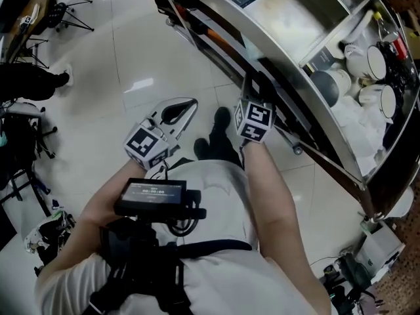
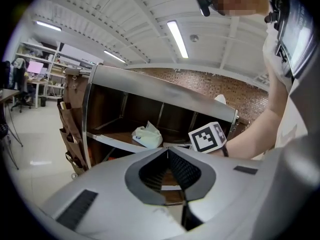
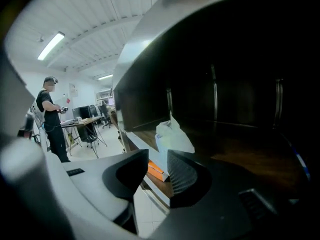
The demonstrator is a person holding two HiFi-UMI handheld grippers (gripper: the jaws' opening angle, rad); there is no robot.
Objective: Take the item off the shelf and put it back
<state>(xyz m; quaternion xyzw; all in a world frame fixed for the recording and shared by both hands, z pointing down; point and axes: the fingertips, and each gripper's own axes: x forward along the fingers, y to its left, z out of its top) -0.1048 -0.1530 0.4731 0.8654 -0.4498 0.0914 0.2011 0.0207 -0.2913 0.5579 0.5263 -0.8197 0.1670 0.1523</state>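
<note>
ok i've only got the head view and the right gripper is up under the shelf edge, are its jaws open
Observer: Yes. In the right gripper view the right gripper has its jaws apart, with nothing gripped.
Operator: anything on that shelf to grab
Observer: A white bag sits on the shelf, just ahead of the tips.
Operator: and on the level below
Observer: An orange thing shows under that shelf's edge. I cannot tell what it is.
</note>
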